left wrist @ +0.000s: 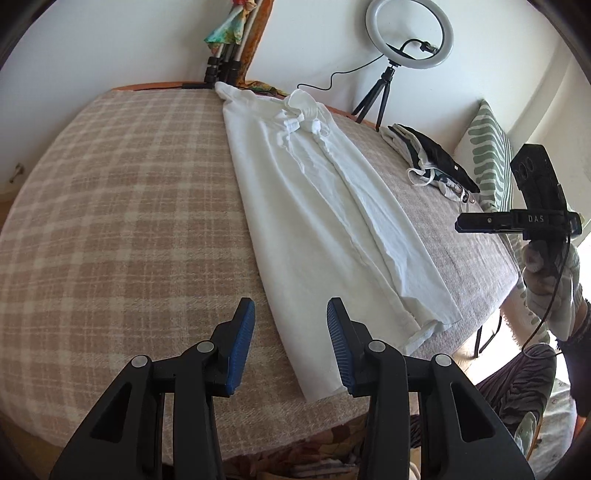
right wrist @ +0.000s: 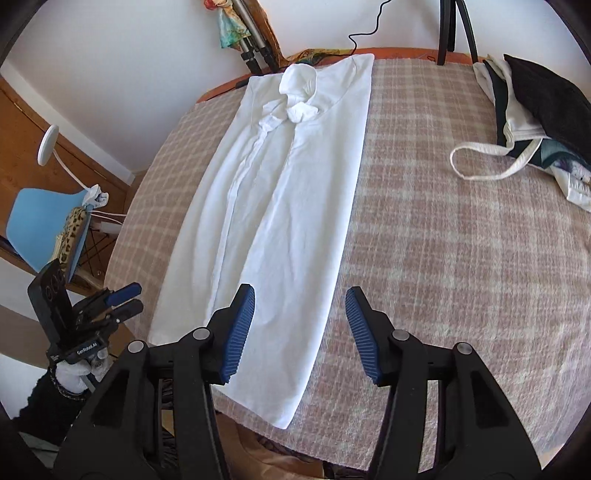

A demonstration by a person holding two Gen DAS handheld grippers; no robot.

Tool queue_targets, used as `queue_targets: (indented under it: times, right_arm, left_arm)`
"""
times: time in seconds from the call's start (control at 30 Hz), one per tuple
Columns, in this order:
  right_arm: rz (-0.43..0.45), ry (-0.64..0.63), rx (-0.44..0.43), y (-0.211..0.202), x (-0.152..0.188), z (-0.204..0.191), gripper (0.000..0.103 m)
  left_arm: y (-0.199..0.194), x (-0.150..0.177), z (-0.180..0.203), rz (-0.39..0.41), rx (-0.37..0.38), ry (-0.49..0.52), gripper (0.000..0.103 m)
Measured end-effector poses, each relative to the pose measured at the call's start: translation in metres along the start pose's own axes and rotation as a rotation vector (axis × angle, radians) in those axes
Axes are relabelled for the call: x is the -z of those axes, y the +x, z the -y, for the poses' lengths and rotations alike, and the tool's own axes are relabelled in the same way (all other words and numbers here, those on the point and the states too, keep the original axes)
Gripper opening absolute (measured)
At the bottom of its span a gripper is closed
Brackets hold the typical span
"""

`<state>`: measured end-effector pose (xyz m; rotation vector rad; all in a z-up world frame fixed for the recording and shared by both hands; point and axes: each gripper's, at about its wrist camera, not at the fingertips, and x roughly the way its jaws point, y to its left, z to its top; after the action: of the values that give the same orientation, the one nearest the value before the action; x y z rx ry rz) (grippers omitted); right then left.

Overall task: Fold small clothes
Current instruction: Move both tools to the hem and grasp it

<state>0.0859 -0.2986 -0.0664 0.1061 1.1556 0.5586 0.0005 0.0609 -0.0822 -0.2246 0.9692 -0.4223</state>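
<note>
White cotton collared shirt [right wrist: 280,206] lies flat on the beige-and-cream checked blanket [right wrist: 443,258], lengthwise, collar at far end nr the wall, hem at near edge. Both long sides look already folded in twd the middle, so it reads as a long narrow strip w/ a ridge down the centre.

Left gripper [left wrist: 291,332]: jaws wide, holding nothing, hovering above blanket just beside the strip's near left corner. Blue ribbed pads [left wrist: 242,343] clear of cloth.

Right gripper [right wrist: 300,325]: jaws wide too, empty, poised over the near hem; left pad sits over the white cloth, right pad over bare blanket. Can't tell if either touches.

Step in hand, my read: between folds, lining up on the hem corners for the crosswise fold. Next move calls for each gripper to drop onto its own near corner, pinch all layers together, then lift and carry hem twd collar w/o letting the tucked sides spill open. Both must rise evenly.

Off to the right: pile of dark and white garments [right wrist: 535,122], well apart. Ring light on small black tripod [left wrist: 409,33] at far edge.
</note>
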Motion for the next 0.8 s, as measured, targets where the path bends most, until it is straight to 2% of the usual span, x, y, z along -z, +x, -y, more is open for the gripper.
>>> queue_targets:
  times: [0.17,0.3,0.37,0.43,0.47,0.5,0.6,0.63,0.7,0.8]
  right_arm:
    - [-0.046,0.011,-0.015,0.017,0.042,0.007,0.055]
    - [-0.066,0.038,-0.051,0.025,0.059,0.017,0.055]
    - [-0.047,0.033,-0.068,0.023,0.064,0.018,0.055]
    - [-0.046,0.050,-0.114,0.021,0.066,0.021,0.055]
    - [-0.048,0.054,-0.136,0.021,0.070,0.023,0.055]
    - [-0.050,0.051,-0.145,0.021,0.072,0.022,0.055]
    - [-0.034,0.020,-0.138,0.021,0.073,0.018,0.054]
    - [-0.037,0.018,-0.148,0.021,0.073,0.018,0.050]
    - [-0.071,0.028,-0.180,0.029,0.074,0.014,0.008]
    - [-0.054,0.036,-0.198,0.028,0.076,0.012,0.006]
  left_arm:
    - [0.008,0.013,-0.003,-0.055,0.054,-0.064,0.039]
    - [0.014,0.022,0.002,-0.084,0.092,-0.073,0.039]
    - [0.014,0.024,0.003,-0.084,0.103,-0.076,0.036]
    - [0.013,0.024,0.001,-0.082,0.119,-0.105,0.035]
    - [0.013,0.025,-0.002,-0.083,0.131,-0.126,0.031]
    - [0.014,0.025,-0.004,-0.089,0.144,-0.142,0.019]
    - [0.018,0.027,-0.003,-0.093,0.153,-0.141,0.009]
    - [0.019,0.026,-0.002,-0.092,0.154,-0.137,0.007]
    - [0.017,0.026,-0.003,-0.084,0.160,-0.146,0.004]
    - [0.007,0.023,-0.002,-0.053,0.172,-0.153,0.003]
